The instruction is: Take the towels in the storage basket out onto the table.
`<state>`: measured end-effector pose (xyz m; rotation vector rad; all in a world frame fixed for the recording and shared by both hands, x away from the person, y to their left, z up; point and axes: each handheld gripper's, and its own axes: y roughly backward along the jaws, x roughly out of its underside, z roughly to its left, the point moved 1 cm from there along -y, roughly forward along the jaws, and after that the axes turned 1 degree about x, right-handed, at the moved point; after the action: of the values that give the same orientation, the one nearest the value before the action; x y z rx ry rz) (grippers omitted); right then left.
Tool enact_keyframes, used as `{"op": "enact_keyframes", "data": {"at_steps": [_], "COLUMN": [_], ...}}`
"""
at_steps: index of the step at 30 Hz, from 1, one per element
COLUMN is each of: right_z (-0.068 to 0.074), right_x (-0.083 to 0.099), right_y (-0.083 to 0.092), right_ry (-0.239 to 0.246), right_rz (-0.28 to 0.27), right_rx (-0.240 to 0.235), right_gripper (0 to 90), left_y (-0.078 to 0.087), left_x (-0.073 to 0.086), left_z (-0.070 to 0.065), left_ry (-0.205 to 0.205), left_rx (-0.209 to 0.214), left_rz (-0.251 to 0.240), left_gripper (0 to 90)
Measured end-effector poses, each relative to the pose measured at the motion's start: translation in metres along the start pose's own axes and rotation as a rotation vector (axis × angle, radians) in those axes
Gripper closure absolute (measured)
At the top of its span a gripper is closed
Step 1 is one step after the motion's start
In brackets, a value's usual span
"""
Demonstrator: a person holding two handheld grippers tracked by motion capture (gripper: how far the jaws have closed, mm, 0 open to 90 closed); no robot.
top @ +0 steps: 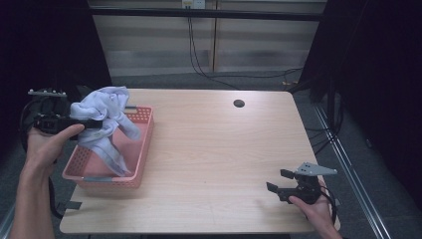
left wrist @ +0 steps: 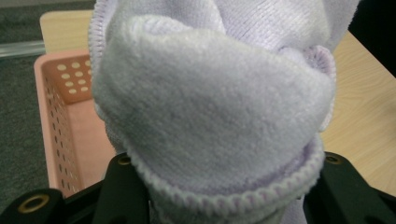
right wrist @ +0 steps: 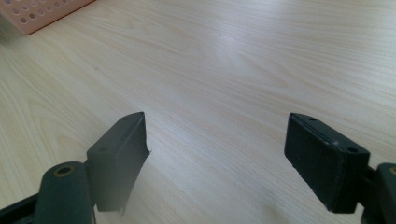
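Honestly, I can find no brand, label or writing that I can read on anything in view. My left gripper [top: 92,123] is pinching a pale lavender towel [top: 107,117], and in the left gripper view the terry cloth [left wrist: 210,107] bulges up between the two black jaws, its stitched hem curving across just above them. From the high view the towel's bulk is bunched at and beyond the jaws, and a long tail hangs down from it toward my side, so its long axis runs roughly from the gripper down into the pink perforated basket [top: 142,164] below; I cannot tell whether the tip touches the basket floor. The basket's far wall lies just past the jaws, and its near short wall sits close to the table's near edge. My left hand [top: 47,142] holds the gripper off the table's left edge, beside the basket. My right gripper [top: 276,181] has its jaws spread wide with nothing between them; it sits low near the table's [top: 214,149] near right corner, held by my right hand [top: 313,206]. In the right gripper view bare wood grain [right wrist: 224,70] stretches ahead of the jaws, with a corner of the basket [right wrist: 37,14] well off to the upper left. A small dark round hole [top: 239,103] lies near the far edge, well beyond the right gripper.
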<state>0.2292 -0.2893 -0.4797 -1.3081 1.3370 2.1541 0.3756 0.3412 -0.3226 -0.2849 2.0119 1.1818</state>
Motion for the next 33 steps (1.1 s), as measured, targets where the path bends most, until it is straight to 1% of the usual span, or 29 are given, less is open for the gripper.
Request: {"op": "enact_keyframes", "data": {"at_steps": [1,3,4,5,7,9,10,12,14,16,17,18,19,23,24,25,27,29,33], "right_z": [0.000,0.000,0.000,0.000,0.000,0.000,0.000,0.000,0.000,0.000,0.000,0.000,0.000,0.000,0.000,0.000,0.000,0.000,0.000], "right_x": [0.000,0.000,0.000,0.000,0.000,0.000,0.000,0.000,0.000,0.000,0.000,0.000,0.000,0.000,0.000,0.000,0.000,0.000,0.000], "right_y": [0.000,0.000,0.000,0.000,0.000,0.000,0.000,0.000,0.000,0.000,0.000,0.000,0.000,0.000,0.000,0.000,0.000,0.000,0.000], "right_ry": [-0.003,-0.006,-0.004,-0.004,-0.005,-0.006,-0.005,-0.003,-0.001,-0.003,-0.003,-0.003,-0.002,-0.003,-0.005,-0.005,-0.005,-0.003,-0.005], "right_rz": [0.001,0.000,0.000,0.001,0.001,0.000,0.000,-0.001,0.000,-0.001,-0.001,0.000,-0.001,0.000,0.000,0.000,0.001,0.000,0.000], "right_rx": [-0.001,-0.002,-0.002,-0.003,-0.006,-0.006,-0.006,-0.006,-0.006,-0.006,-0.006,-0.008,-0.007,-0.005,-0.005,-0.005,-0.005,-0.005,-0.006], "right_gripper": [21.2,21.2,21.2,21.2,21.2,21.0,21.0,21.0,20.9,20.8,20.8,20.9,20.8,20.8,20.8,20.8,20.8,20.8,20.8], "left_y": [0.002,0.006,0.008,0.012,0.015,0.018,0.019,0.021,0.024,0.025,0.026,0.026,0.028,0.034,0.035,0.036,0.039,0.040,0.046], "left_x": [-0.002,-0.005,-0.006,-0.008,-0.011,-0.014,-0.015,-0.018,-0.022,-0.025,-0.027,-0.029,-0.031,-0.039,-0.040,-0.042,-0.045,-0.049,-0.057], "left_z": [-0.001,-0.002,-0.003,-0.004,-0.007,-0.008,-0.009,-0.010,-0.013,-0.015,-0.015,-0.016,-0.017,-0.020,-0.022,-0.023,-0.026,-0.029,-0.036], "left_ry": [0.002,-0.006,-0.006,0.001,-0.019,-0.016,-0.020,-0.020,-0.036,-0.043,-0.046,-0.053,-0.048,-0.045,-0.051,-0.044,-0.060,-0.047,-0.058], "left_rx": [-0.001,0.003,0.001,0.004,-0.008,-0.013,-0.018,-0.014,-0.014,-0.021,-0.018,-0.020,-0.029,-0.030,-0.030,-0.030,-0.032,-0.034,-0.031], "left_rz": [-0.013,-0.017,-0.027,-0.039,-0.019,-0.008,-0.007,-0.009,-0.003,0.005,0.008,0.019,0.020,0.003,0.003,-0.003,-0.003,-0.013,-0.032], "left_gripper": [50.3,50.3,50.2,50.2,50.3,50.3,50.3,50.3,50.3,50.4,50.4,50.3,50.3,50.3,50.3,50.3,50.3,50.3,50.3]}}
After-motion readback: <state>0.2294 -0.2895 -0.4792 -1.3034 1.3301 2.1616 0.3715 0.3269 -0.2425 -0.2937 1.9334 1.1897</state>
